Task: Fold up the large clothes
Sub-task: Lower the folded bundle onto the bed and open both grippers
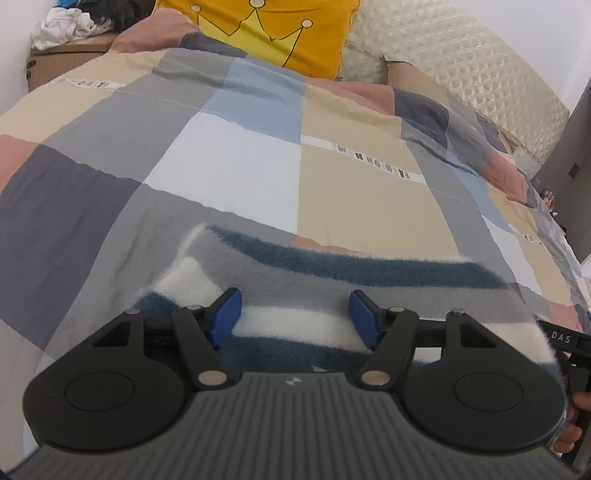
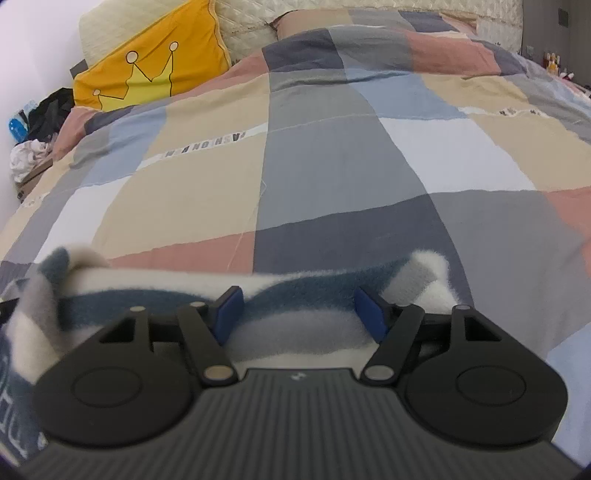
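The left gripper [image 1: 295,314] has its blue pads spread, with a fuzzy striped garment [image 1: 332,269] lying between and under them; the pads do not press on the cloth, so it holds nothing. The garment is banded in dark blue, grey and white, and lies bunched on the near part of a bed, on a patchwork duvet [image 1: 229,158]. At the right edge of this view a black bar of the other tool shows, with part of the person's hand [image 1: 576,417] on its handle.

The right gripper [image 2: 299,314] stands much the same: pads apart, the same garment [image 2: 303,291] beneath and between them, no squeeze visible on the pile. Here the cloth's far edge curls up at both ends.

My judgement is that the step in hand is the approach to a first grasp: both tools are low over the near edge of the garment and neither has taken it yet. The next move calls for closing each pair of pads on one layer of the edge, both sides together, then lifting and spreading the piece flat on the duvet before any fold.

Counted: two grippers, one striped garment, one duvet, one orange cushion [image 1: 273,33] with a yellow crown, one quilted cream headboard [image 1: 454,62], and one heap of crumpled clothes [image 1: 62,27] at the far left.
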